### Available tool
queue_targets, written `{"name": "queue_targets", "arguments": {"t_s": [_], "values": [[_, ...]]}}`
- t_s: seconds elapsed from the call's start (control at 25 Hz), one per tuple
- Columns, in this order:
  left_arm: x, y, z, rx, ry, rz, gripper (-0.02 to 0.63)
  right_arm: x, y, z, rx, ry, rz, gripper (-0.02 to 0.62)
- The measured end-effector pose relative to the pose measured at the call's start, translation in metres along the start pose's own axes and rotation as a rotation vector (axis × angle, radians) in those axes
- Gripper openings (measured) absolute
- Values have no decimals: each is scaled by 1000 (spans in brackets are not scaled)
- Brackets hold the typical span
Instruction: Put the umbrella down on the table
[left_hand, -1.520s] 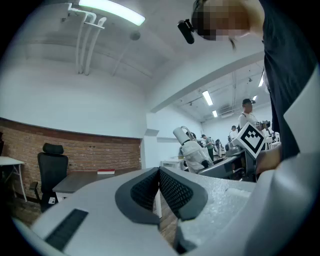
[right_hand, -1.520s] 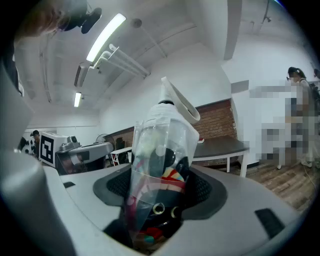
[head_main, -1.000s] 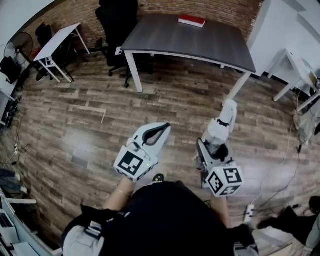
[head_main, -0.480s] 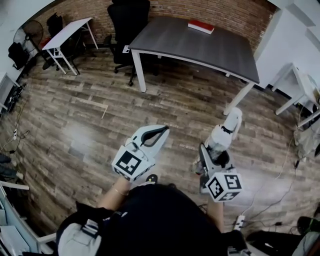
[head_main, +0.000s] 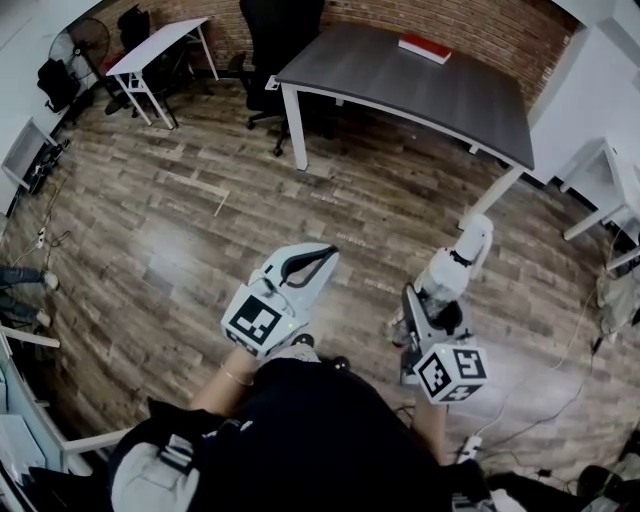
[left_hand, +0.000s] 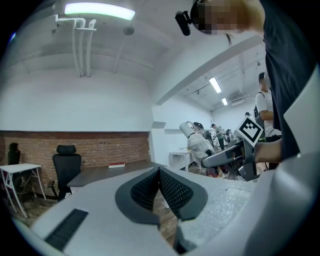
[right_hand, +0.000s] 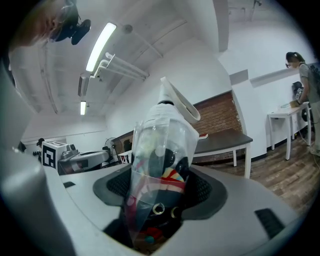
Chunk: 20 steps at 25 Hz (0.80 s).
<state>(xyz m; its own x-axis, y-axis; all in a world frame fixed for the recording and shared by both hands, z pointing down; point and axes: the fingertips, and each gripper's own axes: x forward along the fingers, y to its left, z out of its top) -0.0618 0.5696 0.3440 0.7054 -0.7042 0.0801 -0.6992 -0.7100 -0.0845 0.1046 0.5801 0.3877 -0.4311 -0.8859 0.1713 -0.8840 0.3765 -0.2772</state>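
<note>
The folded umbrella (head_main: 452, 268), wrapped in a clear plastic sleeve with a white handle end, sticks out ahead of my right gripper (head_main: 430, 300), which is shut on it. In the right gripper view the umbrella (right_hand: 160, 145) stands between the dark pads, colourful fabric showing through the sleeve. My left gripper (head_main: 325, 255) is shut and holds nothing; its ribbed pads (left_hand: 172, 190) meet at the tips. The dark grey table (head_main: 420, 85) stands ahead across the wooden floor, also seen in the left gripper view as the table (left_hand: 105, 174). Both grippers are over the floor, short of it.
A red book (head_main: 425, 47) lies at the table's far edge. A black office chair (head_main: 280, 30) stands at its left end. A small white table (head_main: 160, 50) and a fan (head_main: 85, 40) are far left, white desks (head_main: 600, 170) at right. Cables (head_main: 530, 420) trail on the floor.
The person has stepped forward, carrying both grippers along; the table sits a little nearer and farther right in view. The right gripper's hold on the umbrella is unchanged.
</note>
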Motion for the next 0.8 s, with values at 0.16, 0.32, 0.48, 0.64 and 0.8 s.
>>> {"name": "queue_targets", "arguments": {"t_s": [0.16,0.32,0.48,0.64,0.8], "values": [[-7,-6,-9,6,16,18,-3,-5,-4,-10,4,5,4,290],[-7,6,-13,7,30,38,-3,0,-5,-9,14,12,-3,290],[4,25,-18,-2,37,42,-3,11,-12,-6,19,22,-19,290],[27,42,-20,-7,19,17,-3,23,-22,2,8,18,-58,290],[57,62,-15,0,-8,-22,-3,40,-35,15,-1,5,-96,290]]}}
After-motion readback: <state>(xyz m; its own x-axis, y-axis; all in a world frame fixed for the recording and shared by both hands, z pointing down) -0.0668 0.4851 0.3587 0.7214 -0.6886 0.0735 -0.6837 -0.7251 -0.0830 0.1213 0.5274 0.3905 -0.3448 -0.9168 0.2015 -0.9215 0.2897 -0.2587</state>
